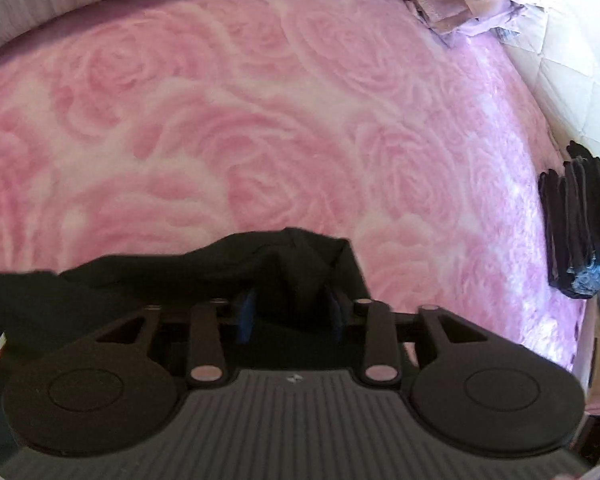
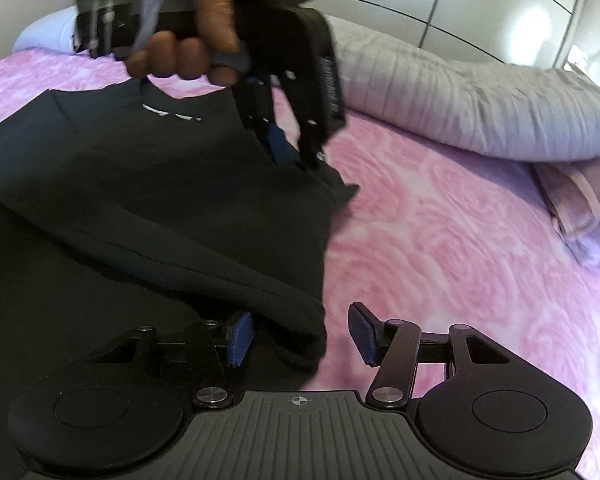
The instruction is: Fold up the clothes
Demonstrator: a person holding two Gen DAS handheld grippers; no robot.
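With the left gripper [image 1: 290, 312] clamped on the black garment [image 2: 148, 200] w/ its far corner at 12, we shd close the splayed right gripper [image 2: 300, 336] on the near hem, then carry both evenly across the pink bedspread [image 1: 260, 120].

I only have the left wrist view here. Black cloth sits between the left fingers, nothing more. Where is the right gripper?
Observer: The right gripper is open at the garment's near edge, a fold of it between its pads.
Reviewer: Is the left one really clamped?
Observer: Yes, the right wrist view shows the left gripper pinching the garment's far corner, hand on its handle.
Reviewer: Any print on it?
Observer: A small white mark near the far edge.
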